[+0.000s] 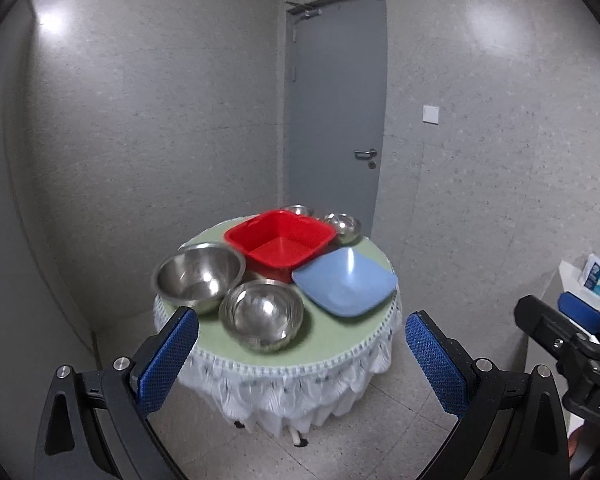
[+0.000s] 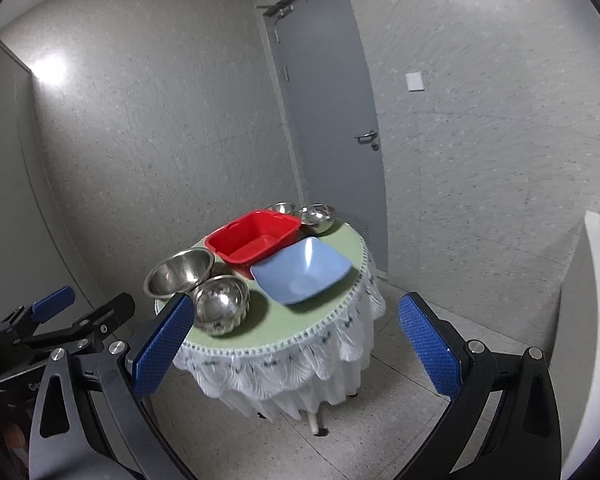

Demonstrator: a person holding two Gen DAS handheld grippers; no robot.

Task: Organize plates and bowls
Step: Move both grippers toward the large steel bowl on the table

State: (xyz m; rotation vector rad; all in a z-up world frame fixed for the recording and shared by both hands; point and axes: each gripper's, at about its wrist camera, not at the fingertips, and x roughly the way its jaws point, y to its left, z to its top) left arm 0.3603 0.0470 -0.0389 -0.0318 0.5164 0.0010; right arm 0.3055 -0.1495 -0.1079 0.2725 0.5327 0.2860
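A small round table (image 1: 340, 340) (image 2: 300, 324) with a green top and white frilled cloth holds the dishes. On it are a red square tub (image 1: 280, 240) (image 2: 254, 242), a blue square plate (image 1: 346, 282) (image 2: 300, 270), a large steel bowl (image 1: 198, 274) (image 2: 178, 272), a stack of steel bowls (image 1: 262, 314) (image 2: 220, 304), and two small steel bowls at the back (image 1: 344, 226) (image 2: 318, 216). My left gripper (image 1: 300, 356) is open and empty, short of the table. My right gripper (image 2: 296, 340) is open and empty, short of the table.
A grey closed door (image 1: 334, 112) (image 2: 332, 120) stands behind the table. A white counter (image 2: 588, 320) is at the right, with a blue packet (image 1: 598, 276) on it. Tiled floor surrounds the table.
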